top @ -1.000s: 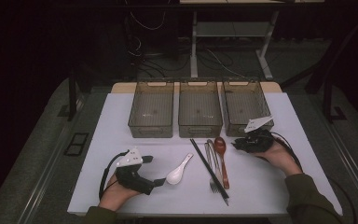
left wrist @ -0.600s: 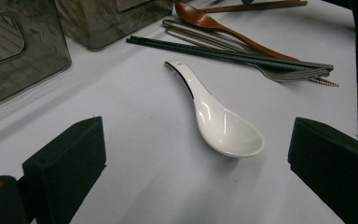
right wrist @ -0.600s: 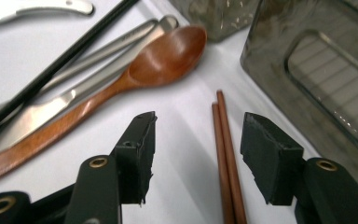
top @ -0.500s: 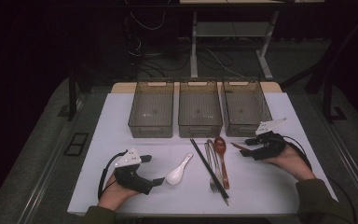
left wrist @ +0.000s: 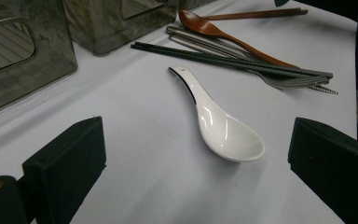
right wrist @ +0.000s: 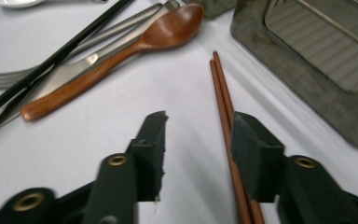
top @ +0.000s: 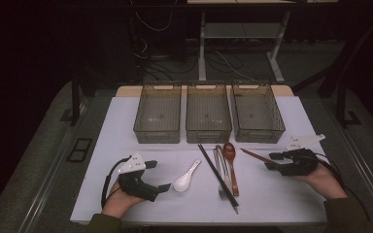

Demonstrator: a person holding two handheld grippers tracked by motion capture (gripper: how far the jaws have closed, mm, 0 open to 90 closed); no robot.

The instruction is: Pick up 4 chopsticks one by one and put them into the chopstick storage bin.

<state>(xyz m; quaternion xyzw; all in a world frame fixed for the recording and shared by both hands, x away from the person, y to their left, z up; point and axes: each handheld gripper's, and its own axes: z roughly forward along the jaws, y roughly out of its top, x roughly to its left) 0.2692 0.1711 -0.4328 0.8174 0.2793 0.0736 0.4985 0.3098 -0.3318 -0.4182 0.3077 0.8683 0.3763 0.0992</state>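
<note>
Forearms enter from the near edge of the white tabletop (top: 126, 126), each hand carrying a hand-held gripper. On the left, the left hand-held gripper (top: 159, 175) rests low with its jaws spread wide and nothing between them; just ahead of it lies a white ceramic spoon (left wrist: 219, 126), bowl toward the jaws, untouched. On the right, the right hand-held gripper (right wrist: 198, 140) sits low over the cloth with its jaws partly apart, having just been closing; a pair of brown chopsticks (right wrist: 226, 116) lies on the tabletop running past the inner face of one jaw, and it cannot be told whether the pad touches them. Between the two hands, mid-table, lies a cluster: black chopsticks (top: 218, 177), a metal fork (top: 222, 189) with a knife beside it, and a wooden spoon (top: 231, 162). Farther back stand three clear plastic bins (top: 209, 133) in a row, side by side.
</note>
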